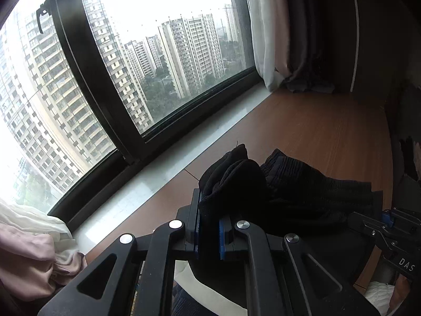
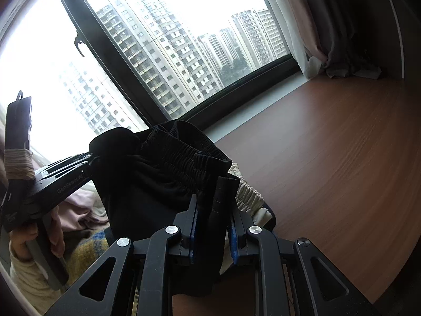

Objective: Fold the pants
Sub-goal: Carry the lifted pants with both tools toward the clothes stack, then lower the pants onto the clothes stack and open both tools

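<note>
While black pants (image 2: 168, 173) hang bunched above the wooden table (image 2: 342, 158), the left gripper (image 1: 209, 226) and right gripper (image 2: 213, 226) each pinch fabric; thin bites could slip, collapsing the fold. Only the right view shows the elastic waistband (image 2: 184, 152) and a cream garment (image 2: 247, 192) beneath

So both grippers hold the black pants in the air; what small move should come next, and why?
Probably lower the black pants onto the bare wooden surface. The left gripper and right gripper each clamp bunched fabric, so nothing lies flat enough to fold yet.
</note>
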`<state>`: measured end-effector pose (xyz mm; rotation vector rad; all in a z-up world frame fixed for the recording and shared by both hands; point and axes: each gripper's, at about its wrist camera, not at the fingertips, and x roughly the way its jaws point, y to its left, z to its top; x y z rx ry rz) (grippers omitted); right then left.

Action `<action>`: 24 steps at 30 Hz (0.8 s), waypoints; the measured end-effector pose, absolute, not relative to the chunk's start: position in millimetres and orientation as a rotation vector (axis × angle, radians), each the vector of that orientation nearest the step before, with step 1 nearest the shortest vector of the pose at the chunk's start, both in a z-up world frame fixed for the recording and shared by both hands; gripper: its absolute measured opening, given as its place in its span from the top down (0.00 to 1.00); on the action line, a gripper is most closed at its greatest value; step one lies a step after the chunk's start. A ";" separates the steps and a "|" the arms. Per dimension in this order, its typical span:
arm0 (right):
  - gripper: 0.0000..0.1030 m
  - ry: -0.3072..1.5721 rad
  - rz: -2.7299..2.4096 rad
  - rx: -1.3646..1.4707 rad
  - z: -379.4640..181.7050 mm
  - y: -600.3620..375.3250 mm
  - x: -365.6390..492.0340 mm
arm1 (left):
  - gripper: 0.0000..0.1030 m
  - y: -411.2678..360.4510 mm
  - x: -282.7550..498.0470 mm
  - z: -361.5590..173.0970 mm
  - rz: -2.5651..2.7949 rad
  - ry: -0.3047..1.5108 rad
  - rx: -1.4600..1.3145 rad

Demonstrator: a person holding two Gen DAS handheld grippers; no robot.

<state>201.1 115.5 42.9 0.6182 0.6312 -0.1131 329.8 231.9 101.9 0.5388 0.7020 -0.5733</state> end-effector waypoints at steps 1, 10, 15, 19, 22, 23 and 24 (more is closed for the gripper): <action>0.80 0.635 -0.124 0.627 38.6 116.8 202.5 | 0.89 231.0 333.0 97.2 -0.588 0.709 0.551; 0.74 0.694 -0.220 0.657 17.5 122.1 206.8 | 0.83 233.6 348.2 68.9 -0.664 0.744 0.620; 0.56 0.698 -0.336 0.578 33.2 121.1 195.9 | 0.63 241.9 342.2 74.8 -0.637 0.676 0.666; 0.56 0.587 -0.434 0.457 69.5 116.4 185.5 | 0.51 256.1 335.1 90.4 -0.598 0.603 0.647; 0.55 0.544 -0.357 0.379 96.6 111.9 199.2 | 0.52 267.9 330.8 99.2 -0.590 0.593 0.598; 0.55 0.540 -0.289 0.363 102.3 111.4 207.3 | 0.52 270.8 325.9 101.9 -0.600 0.591 0.575; 0.55 0.559 -0.204 0.342 107.1 109.1 219.5 | 0.52 272.6 321.2 103.2 -0.612 0.595 0.555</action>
